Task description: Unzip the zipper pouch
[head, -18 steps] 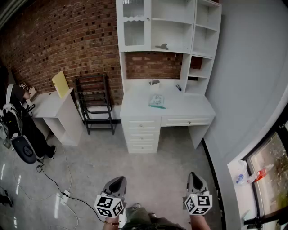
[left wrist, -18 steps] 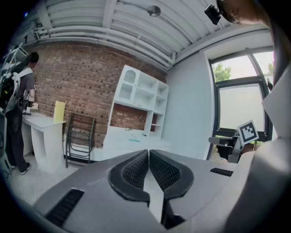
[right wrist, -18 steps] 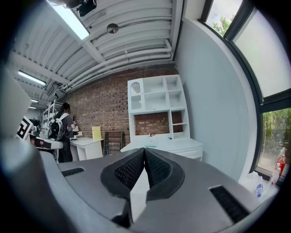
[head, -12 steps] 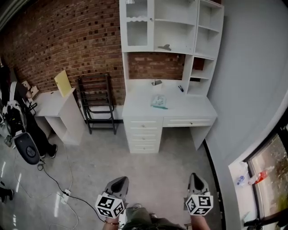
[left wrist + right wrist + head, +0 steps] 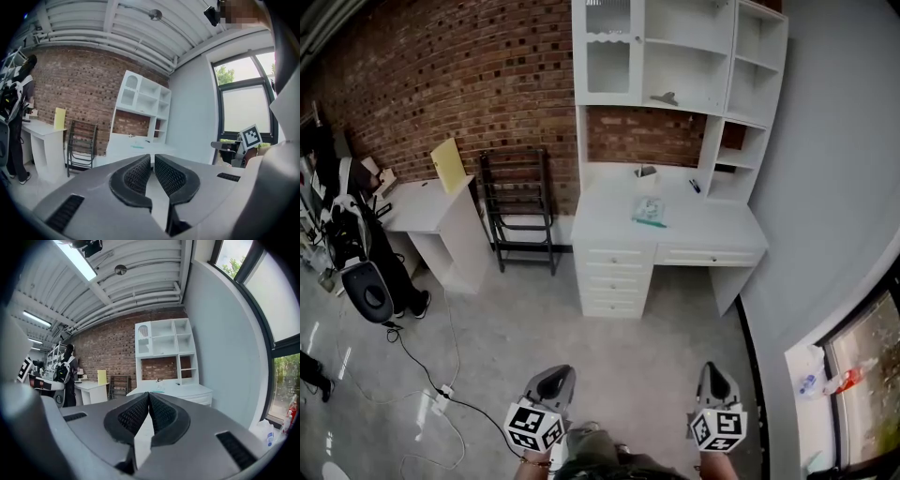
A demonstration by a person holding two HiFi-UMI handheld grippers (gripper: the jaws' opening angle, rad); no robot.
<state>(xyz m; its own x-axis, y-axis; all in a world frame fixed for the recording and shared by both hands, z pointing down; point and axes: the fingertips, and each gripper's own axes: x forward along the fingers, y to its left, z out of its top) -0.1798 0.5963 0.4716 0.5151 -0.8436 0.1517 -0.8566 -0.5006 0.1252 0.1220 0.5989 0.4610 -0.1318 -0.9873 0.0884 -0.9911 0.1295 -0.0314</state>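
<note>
Zipper pouch awaits across the room: the small, clear, teal-edged zipper pouch (image 5: 649,212) lies flat near the middle of the far white bench (image 5: 717,230). It sits in front of a small grey cup (image 5: 645,172) and left of a dark pen (image 5: 695,186), below the white shelf hutch (image 5: 675,47) on the red brick wall (image 5: 441,75).

I stand well back on the grey concrete floor (image 5: 628,347). My left claw (image 5: 555,375) and my right claw (image 5: 715,371) are held low and near me. Both are pressed together with nothing between their ribbed pads, and they point toward the bench. A black metal rack (image 5: 517,202) stands left of the bench. Beyond it is a white side table (image 5: 422,206) with a yellow board (image 5: 448,165) propped on it, and a person (image 5: 356,234) is at the far left.

By my reckoning the unzipping has not begun, and this is the approach. Next I must cross the floor, spread both claws and pin the pouch with one. The other then pinches the zipper pull, which is too small to find from here.
</note>
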